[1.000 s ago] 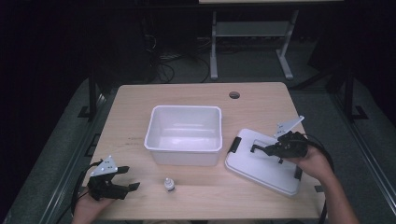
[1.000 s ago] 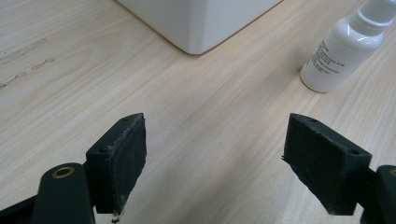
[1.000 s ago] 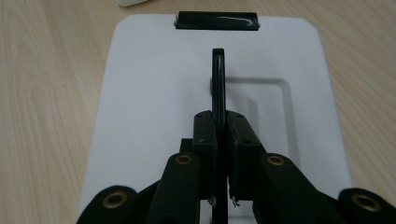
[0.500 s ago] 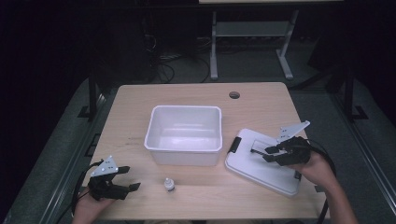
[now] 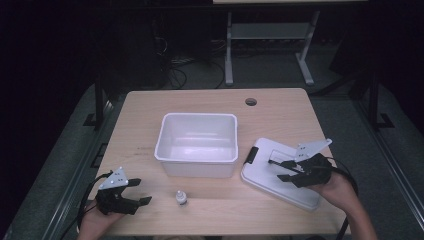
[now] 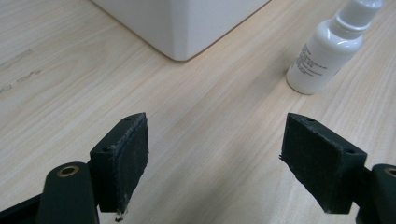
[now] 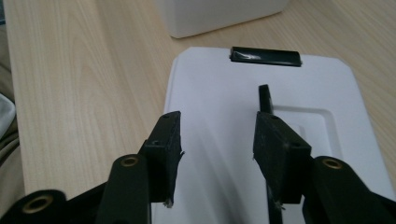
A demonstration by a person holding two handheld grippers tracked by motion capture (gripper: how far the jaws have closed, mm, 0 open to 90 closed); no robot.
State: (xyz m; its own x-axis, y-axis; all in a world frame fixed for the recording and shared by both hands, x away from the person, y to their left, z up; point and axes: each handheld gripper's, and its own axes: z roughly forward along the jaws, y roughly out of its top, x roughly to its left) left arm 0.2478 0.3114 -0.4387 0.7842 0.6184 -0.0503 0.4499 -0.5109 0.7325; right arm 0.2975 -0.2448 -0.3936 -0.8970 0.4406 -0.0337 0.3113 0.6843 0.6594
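The lid (image 5: pixel 280 175) is off the bin (image 5: pixel 198 144) and lies flat on the desk (image 5: pixel 145 115), near the right edge. The bin sits open in the middle of the desk, and it looks empty. So taking the lid off looks done.

The right hand-held gripper (image 5: pixel 279 170) hangs over the lid. Its jaws have just been opening, and nothing is between them now. In the right gripper view (image 7: pixel 217 140) the pads are apart with only the white lid under them.

The little bottle (image 5: pixel 182 198) stands near the front edge, just in front of the bin. The left hand-held gripper (image 5: pixel 141 192) waits by the front left corner, jaws wide open and empty, pointing toward the bottle (image 6: pixel 327 49).

I think what is left is to pick up the bottle, put it in the bin, and maybe put the lid back on.
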